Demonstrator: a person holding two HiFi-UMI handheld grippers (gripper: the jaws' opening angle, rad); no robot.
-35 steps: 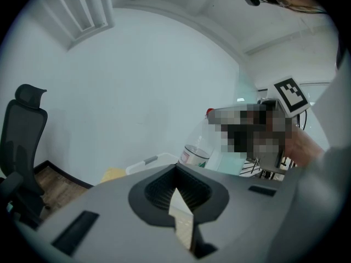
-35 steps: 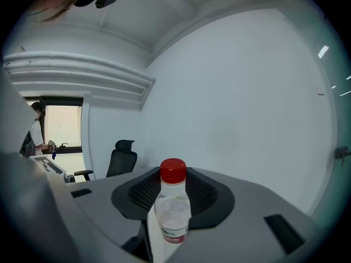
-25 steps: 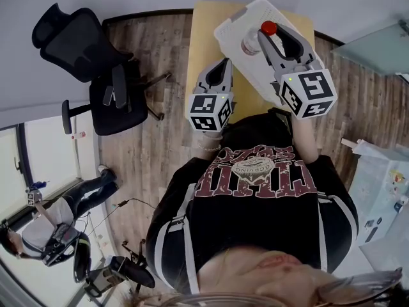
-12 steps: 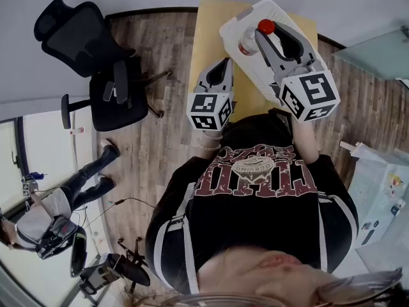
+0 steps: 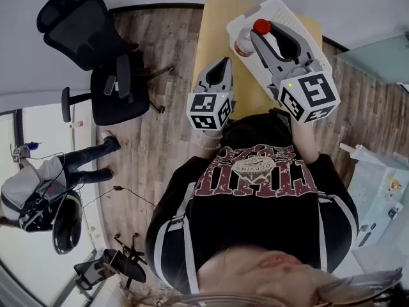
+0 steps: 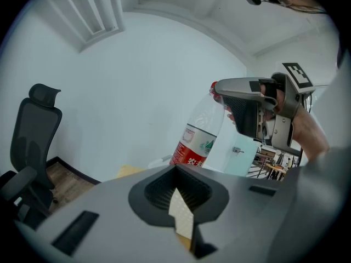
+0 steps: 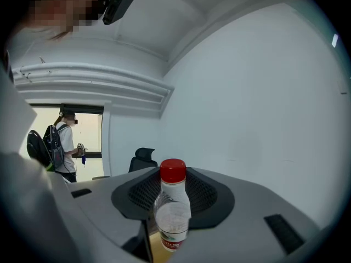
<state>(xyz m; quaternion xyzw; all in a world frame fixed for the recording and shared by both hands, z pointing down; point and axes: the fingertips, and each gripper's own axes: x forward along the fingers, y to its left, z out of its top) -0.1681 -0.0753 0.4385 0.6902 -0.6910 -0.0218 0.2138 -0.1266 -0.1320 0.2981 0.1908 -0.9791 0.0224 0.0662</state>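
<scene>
A clear plastic bottle [image 5: 243, 43] with a red cap and red label hangs in the air, with my right gripper [image 5: 267, 31] shut on it. In the right gripper view the bottle [image 7: 173, 210] stands upright between the jaws of that gripper [image 7: 167, 232]. The left gripper view shows the bottle [image 6: 198, 138] tilted, up and to the right, with the right gripper [image 6: 247, 111] around its top. My left gripper [image 5: 222, 64] hovers over the yellow table's near left edge, shut with nothing in it; its jaws [image 6: 181, 215] meet.
A white tray [image 5: 284, 8] lies on the yellow table [image 5: 214, 24] under the bottle. A black office chair [image 5: 89, 43] stands on the wooden floor to the left. Another person [image 5: 38, 190] stands far left by a window. White walls are close ahead.
My right gripper has lifted the bottle higher and nearer; it now fills more of the left gripper view. The person at the far left has walked. My left gripper has barely moved.
</scene>
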